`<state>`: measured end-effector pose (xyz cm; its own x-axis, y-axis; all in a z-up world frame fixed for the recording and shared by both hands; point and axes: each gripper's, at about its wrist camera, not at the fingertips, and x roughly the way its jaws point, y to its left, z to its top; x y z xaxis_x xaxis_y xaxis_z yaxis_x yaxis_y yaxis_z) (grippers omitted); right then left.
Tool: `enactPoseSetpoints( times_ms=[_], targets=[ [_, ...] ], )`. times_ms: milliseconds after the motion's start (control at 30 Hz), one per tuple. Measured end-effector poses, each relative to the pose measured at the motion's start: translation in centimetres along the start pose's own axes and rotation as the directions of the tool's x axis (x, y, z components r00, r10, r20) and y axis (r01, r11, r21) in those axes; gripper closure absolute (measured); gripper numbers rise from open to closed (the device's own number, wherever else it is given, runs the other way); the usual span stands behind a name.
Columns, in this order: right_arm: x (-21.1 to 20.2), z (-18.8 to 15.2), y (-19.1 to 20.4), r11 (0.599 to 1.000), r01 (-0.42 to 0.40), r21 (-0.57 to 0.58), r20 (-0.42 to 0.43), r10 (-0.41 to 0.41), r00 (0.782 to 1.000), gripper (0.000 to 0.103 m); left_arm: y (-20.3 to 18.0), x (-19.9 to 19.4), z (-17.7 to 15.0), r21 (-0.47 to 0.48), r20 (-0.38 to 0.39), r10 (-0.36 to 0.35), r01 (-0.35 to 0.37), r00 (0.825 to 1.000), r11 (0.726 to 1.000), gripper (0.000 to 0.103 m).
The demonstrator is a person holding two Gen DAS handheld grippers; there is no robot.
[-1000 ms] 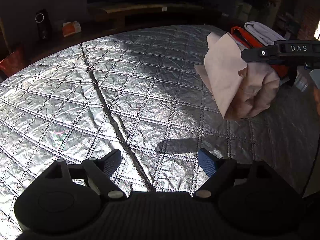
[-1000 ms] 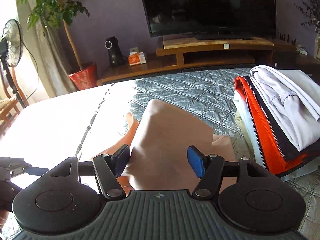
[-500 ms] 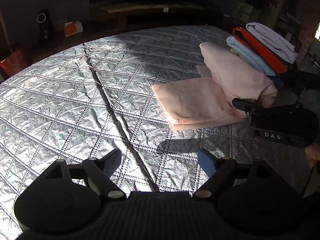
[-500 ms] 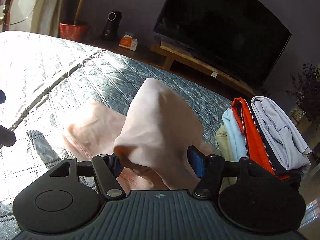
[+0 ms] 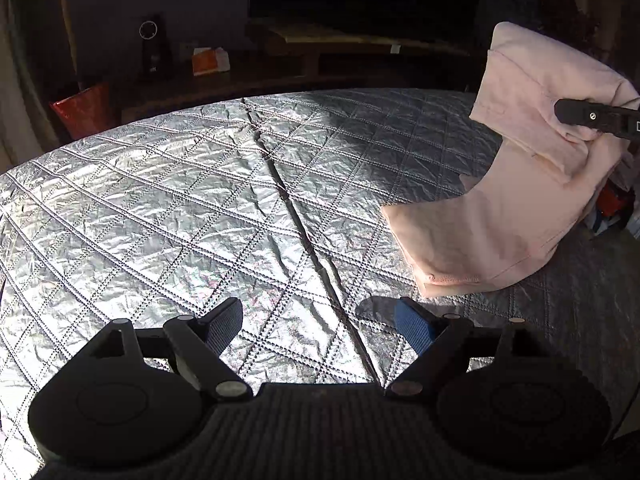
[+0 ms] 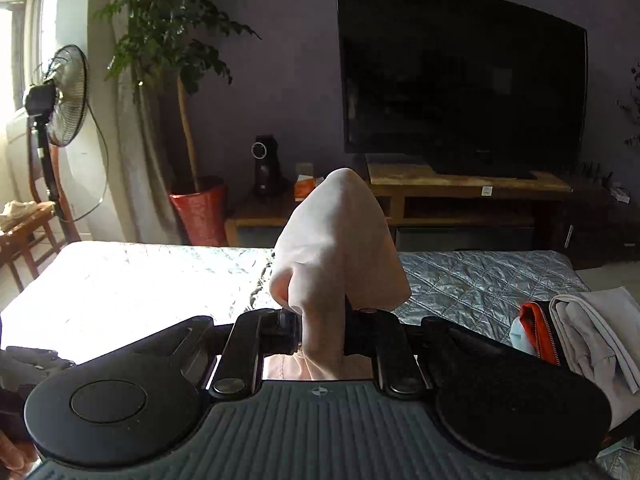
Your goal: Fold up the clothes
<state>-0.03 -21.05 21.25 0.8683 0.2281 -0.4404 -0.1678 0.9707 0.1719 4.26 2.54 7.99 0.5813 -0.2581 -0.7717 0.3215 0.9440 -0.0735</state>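
Right tongs (image 6: 320, 330), jaws just closing, pinch the folded pale pink cotton garment (image 5: 516, 184), its low end draping on the silver quilted bed (image 5: 192, 208). Left tongs (image 5: 320, 322) hover wide open, empty. Best support that trailing hem so the fold holds.

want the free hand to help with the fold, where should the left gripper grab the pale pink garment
Probably the hemmed corner of the pale pink cloth garment lying on the silver quilted bedspread, just beyond the open left gripper. Come in low from the near side, one finger sliding under the edge. That end lies flat and free, while the right gripper, whose jaws have just been closing, pinches the raised end.
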Motion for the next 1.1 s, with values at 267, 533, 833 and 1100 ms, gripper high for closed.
enactPoseSetpoints(
  times_ms=[267,533,833,1100],
  targets=[
    [-2.8,4.6,2.4,0.759,-0.373,0.533,0.251,0.279,0.927,0.083,9.3,-2.9,0.9,-0.303,0.019,0.29,-0.27,0.957,0.914,0.022],
    [3.4,-13.7,-5.4,0.368,0.107,0.924,-0.127,0.031,0.991,0.076,15.1,-6.9,0.9,-0.487,0.028,0.507,-0.431,0.862,0.76,0.022],
    [0.5,-17.5,-7.3,0.648,0.45,0.614,-0.249,-0.382,0.89,0.037,14.7,-6.3,1.3,-0.459,0.047,0.472,-0.401,0.88,0.793,0.022],
    [2.0,-12.5,2.8,0.991,0.132,-0.016,-0.191,-0.133,0.972,0.04,13.1,-5.1,1.1,-0.441,0.04,0.42,-0.361,0.907,0.822,0.022]
  ],
)
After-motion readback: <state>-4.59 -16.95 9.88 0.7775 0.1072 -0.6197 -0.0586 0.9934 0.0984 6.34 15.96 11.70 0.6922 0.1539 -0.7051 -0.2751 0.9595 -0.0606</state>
